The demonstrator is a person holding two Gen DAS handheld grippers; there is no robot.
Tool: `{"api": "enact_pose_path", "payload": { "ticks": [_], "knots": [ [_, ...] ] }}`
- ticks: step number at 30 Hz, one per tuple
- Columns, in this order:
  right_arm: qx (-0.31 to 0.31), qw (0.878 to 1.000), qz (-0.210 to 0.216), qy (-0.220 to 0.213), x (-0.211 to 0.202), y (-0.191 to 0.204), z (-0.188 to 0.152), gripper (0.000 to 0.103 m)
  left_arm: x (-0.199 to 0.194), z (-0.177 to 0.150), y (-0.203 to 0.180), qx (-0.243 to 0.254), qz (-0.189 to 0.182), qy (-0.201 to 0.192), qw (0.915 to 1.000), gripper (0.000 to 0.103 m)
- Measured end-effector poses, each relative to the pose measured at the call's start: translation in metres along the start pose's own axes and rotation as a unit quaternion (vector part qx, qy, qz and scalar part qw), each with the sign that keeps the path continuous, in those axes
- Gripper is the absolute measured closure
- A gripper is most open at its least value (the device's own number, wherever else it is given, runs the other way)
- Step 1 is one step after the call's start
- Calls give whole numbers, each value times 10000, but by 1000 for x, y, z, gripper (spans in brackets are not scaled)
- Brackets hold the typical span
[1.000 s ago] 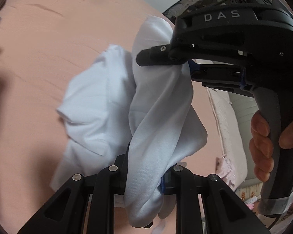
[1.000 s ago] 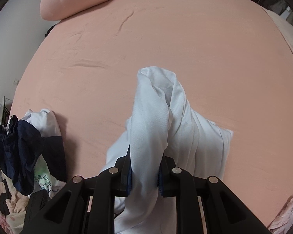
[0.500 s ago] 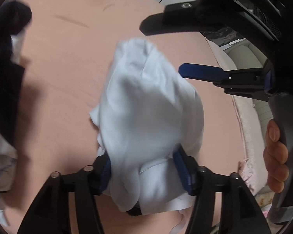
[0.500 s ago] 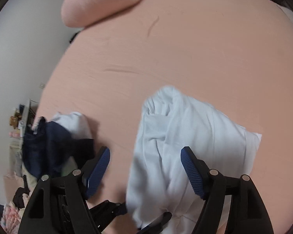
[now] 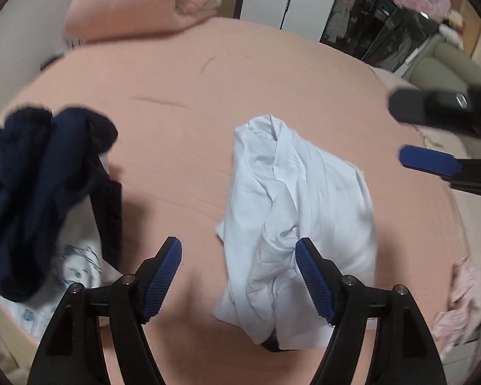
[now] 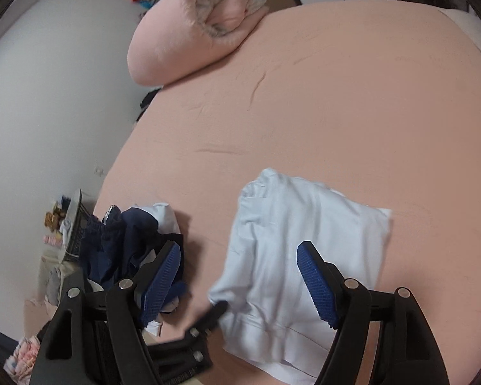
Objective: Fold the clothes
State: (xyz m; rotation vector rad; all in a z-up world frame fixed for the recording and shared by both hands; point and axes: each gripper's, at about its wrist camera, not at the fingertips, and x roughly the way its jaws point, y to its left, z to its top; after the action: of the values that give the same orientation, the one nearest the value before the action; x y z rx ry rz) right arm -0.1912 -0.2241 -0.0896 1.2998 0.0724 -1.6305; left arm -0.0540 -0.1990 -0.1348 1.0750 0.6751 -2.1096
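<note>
White top: The white top [image 5: 304, 199] lies on the pink bed [image 5: 182, 128], near the front edge. It is a lumpy bundle, bunched up and only partly flat, so I think the folding is not finished.
Why it lies so: Nothing holds it now. It was let go, so it sank down onto the bed by itself.
Left gripper: The left gripper [image 5: 239, 276] hangs just above the near end of the white top. Its blue fingers [image 5: 162, 277] are far apart and opening more. The cloth is under them, not pinched.
Right gripper: The right gripper [image 6: 239, 280] also has its fingers [image 6: 317, 284] spread wide, with nothing between them. It hangs over the white top and looks down at it.
Dark clothes: A heap of dark blue clothes [image 5: 38, 186] with a printed white shirt [image 5: 77, 266] sits to the left, apart from the white top. They may be waiting for their turn.
Pink blanket: A rolled pink blanket [image 6: 192, 29] rests at the far end of the bed.
Change: A second ago both grippers pinched the white top and held it up. Now both have let go and pulled back, and the top is down on the bed.
</note>
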Motion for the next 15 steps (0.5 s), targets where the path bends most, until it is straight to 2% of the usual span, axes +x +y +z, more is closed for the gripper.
{"api": "enact_pose_path", "payload": {
  "ticks": [2, 6, 8, 12, 15],
  "knots": [
    [-32, 10000, -74, -49, -8, -9, -9, 28, -6, -20, -10, 118, 51, -63, 9999, 31],
    [30, 9999, -91, -89, -15, -31, -31, 28, -25, -37, -28, 56, -15, -125, 9999, 31],
    [64, 9999, -153, -3, -18, -44, -39, 28, -2, -27, -45, 124, 85, -168, 9997, 31],
    [192, 9990, -405, 65, -17, -67, -59, 28, 17, -25, -64, 449, 280, -351, 9980, 31],
    [551, 9980, -315, -81, -22, -85, -70, 28, 17, -26, -78, 780, 447, -443, 9950, 31]
  ]
}}
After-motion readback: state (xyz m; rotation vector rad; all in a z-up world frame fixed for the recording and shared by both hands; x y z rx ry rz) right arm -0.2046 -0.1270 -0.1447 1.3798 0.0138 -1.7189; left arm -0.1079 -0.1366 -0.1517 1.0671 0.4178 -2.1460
